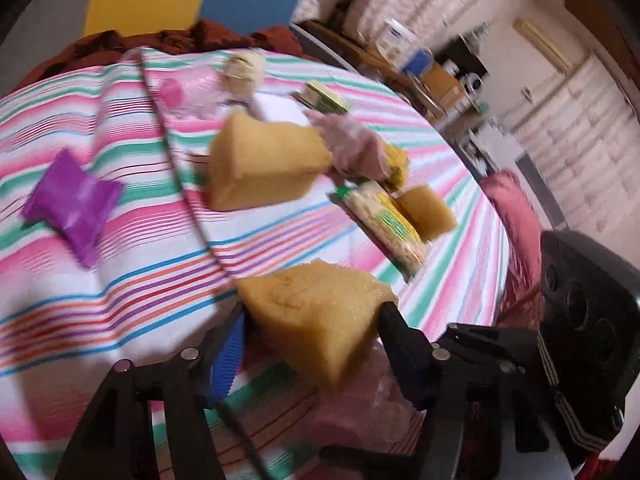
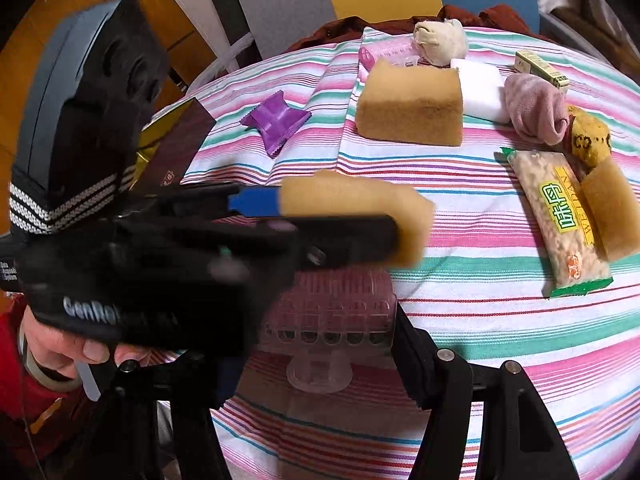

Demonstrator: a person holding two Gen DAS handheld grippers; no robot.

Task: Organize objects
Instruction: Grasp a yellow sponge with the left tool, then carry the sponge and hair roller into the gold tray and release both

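Note:
My left gripper [image 1: 313,311] is shut on a tan sponge [image 1: 320,328], with the blue pad on one side and the black finger on the other. In the right wrist view this gripper [image 2: 336,220] reaches in from the left and holds the sponge [image 2: 360,200] just above a pink see-through plastic box [image 2: 332,312]. My right gripper [image 2: 324,330] holds that box between its fingers; the left finger is hidden behind the other gripper. A bigger tan sponge [image 2: 408,108] lies farther back on the striped cloth [image 2: 480,320].
On the cloth lie a purple wrapper [image 2: 276,120], a snack pack [image 2: 560,220], a small sponge [image 2: 612,212], a pink sock [image 2: 536,108], a yellow plush [image 2: 592,140], a white block [image 2: 480,88] and a pink bottle [image 2: 384,54]. A dark box [image 2: 176,148] sits at the left edge.

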